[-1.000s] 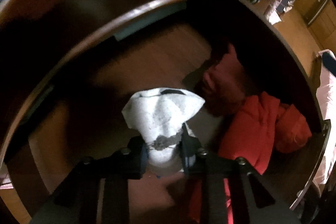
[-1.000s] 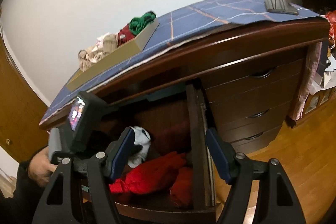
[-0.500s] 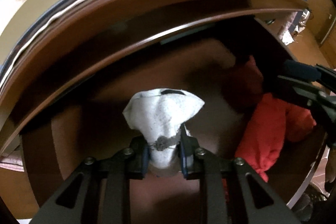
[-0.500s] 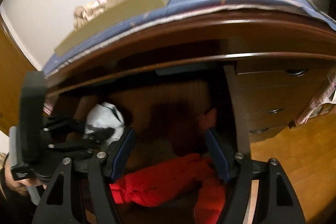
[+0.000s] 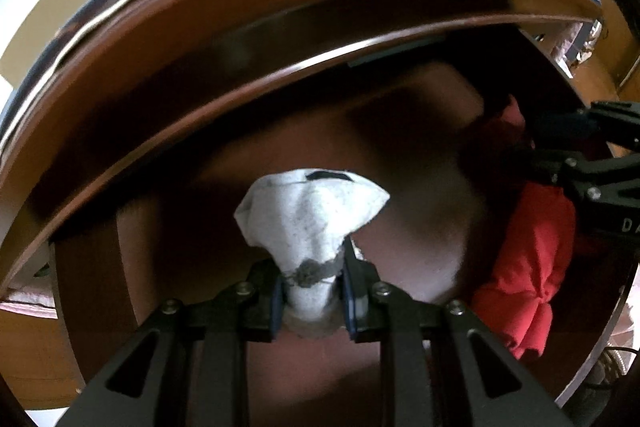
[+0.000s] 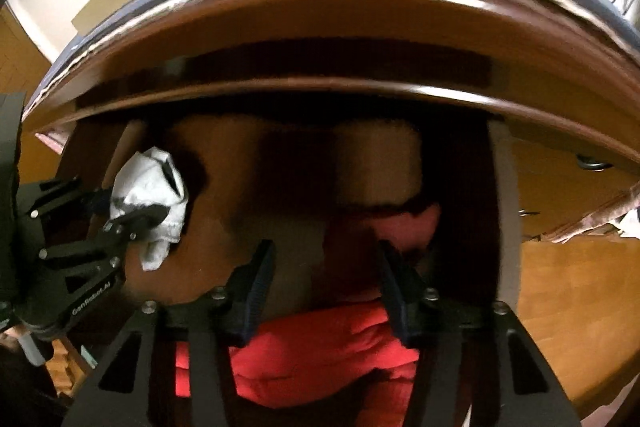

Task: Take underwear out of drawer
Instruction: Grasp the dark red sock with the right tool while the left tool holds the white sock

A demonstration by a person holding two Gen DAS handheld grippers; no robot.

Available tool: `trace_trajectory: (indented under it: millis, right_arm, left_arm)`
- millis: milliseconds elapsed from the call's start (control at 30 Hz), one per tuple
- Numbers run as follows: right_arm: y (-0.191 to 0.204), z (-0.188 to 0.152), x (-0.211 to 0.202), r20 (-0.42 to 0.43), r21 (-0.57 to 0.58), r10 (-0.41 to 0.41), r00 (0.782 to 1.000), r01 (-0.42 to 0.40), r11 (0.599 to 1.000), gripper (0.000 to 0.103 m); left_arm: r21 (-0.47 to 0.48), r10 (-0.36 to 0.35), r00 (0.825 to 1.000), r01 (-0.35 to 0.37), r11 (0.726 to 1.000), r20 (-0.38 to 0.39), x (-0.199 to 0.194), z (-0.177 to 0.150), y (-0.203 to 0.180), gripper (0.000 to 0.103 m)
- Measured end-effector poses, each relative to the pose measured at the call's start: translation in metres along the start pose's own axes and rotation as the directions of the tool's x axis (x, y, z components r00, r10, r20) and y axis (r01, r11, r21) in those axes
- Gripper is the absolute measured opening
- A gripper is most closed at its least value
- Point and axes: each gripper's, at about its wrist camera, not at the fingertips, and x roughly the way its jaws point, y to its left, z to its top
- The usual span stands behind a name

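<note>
Your left tongs (image 5: 312, 291) are pinching the white underwear (image 5: 308, 215), the pads pressed into a bunched neck of the cloth while the rest fans out beyond the tips. The garment hangs clear above the wooden floor of the open drawer (image 5: 420, 195), toward the drawer's left side. From the right wrist camera the same white underwear (image 6: 154, 187) shows at the left, gripped by your left tongs (image 6: 132, 215).

Your right tongs (image 6: 324, 275) have just been closing, yet they stand spread, pads apart, with nothing pressed between them. They point down into the drawer (image 6: 300, 163) over the red garments (image 6: 320, 351), which lie bunched along the drawer's right side and front edge. In the left wrist view the red garments (image 5: 528, 267) sit beneath your right tongs (image 5: 560, 143) at the right edge.
</note>
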Motion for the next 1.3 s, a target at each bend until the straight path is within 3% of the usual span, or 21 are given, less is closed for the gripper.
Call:
trace_trajectory:
  millis: [167, 400, 567, 700, 767, 833, 867, 967, 1067, 1133, 1200, 1300]
  right_arm:
    - [-0.001, 0.007, 0.017, -0.068, -0.001, -0.021, 0.997, 0.021, 1.000, 0.049]
    - [0.008, 0.012, 0.040, -0.160, -0.072, -0.150, 0.976, 0.140, 0.988, 0.049]
    - [0.012, 0.018, 0.050, -0.184, -0.176, -0.218, 0.958, 0.187, 0.967, 0.040]
    - [0.007, 0.017, 0.045, -0.184, -0.172, -0.126, 0.975, 0.094, 0.981, 0.038]
    - [0.006, 0.015, 0.043, -0.207, -0.104, -0.001, 0.978, -0.021, 0.994, 0.037]
    - [0.014, 0.009, 0.043, -0.227, -0.078, 0.107, 0.968, -0.127, 0.989, 0.037]
    - [0.021, 0.006, 0.044, -0.229, -0.089, 0.126, 0.965, -0.150, 0.985, 0.037]
    - [0.041, 0.001, 0.040, -0.202, -0.148, 0.134, 0.970, -0.166, 0.975, 0.038]
    - [0.039, 0.001, 0.020, -0.124, -0.110, 0.179, 0.976, -0.193, 0.975, 0.040]
    - [0.031, 0.003, 0.005, -0.068, -0.071, 0.219, 0.973, -0.224, 0.972, 0.050]
    - [0.024, -0.001, -0.013, -0.012, -0.030, 0.206, 0.978, -0.207, 0.978, 0.070]
    - [0.030, 0.003, -0.013, -0.025, -0.036, 0.169, 0.985, -0.170, 0.985, 0.070]
  left_arm:
    - [-0.030, -0.022, 1.000, 0.022, 0.999, -0.002, 0.009, 0.010, 0.002, 0.021]
    - [-0.068, -0.053, 0.998, 0.054, 0.996, 0.016, 0.007, 0.012, 0.003, 0.021]
    - [-0.107, -0.076, 0.997, 0.079, 0.991, 0.032, 0.008, 0.013, 0.007, 0.021]
    - [-0.127, -0.087, 0.995, 0.091, 0.988, 0.041, 0.008, 0.014, 0.006, 0.021]
    - [-0.140, -0.100, 0.994, 0.104, 0.985, 0.037, 0.010, 0.015, 0.005, 0.021]
    - [-0.139, -0.099, 0.994, 0.103, 0.985, 0.038, 0.002, 0.005, 0.027, 0.021]
    - [-0.135, -0.096, 0.995, 0.100, 0.986, 0.039, 0.001, 0.002, 0.029, 0.021]
    - [-0.130, -0.089, 0.995, 0.093, 0.987, 0.038, -0.003, -0.001, 0.034, 0.021]
    - [-0.132, -0.091, 0.995, 0.095, 0.987, 0.036, -0.008, -0.003, 0.039, 0.021]
    - [-0.132, -0.089, 0.995, 0.093, 0.987, 0.034, -0.008, -0.003, 0.040, 0.021]
    - [-0.131, -0.082, 0.996, 0.086, 0.988, 0.036, -0.010, -0.002, 0.039, 0.021]
    - [-0.132, -0.067, 0.997, 0.072, 0.989, 0.042, -0.011, -0.003, 0.037, 0.021]
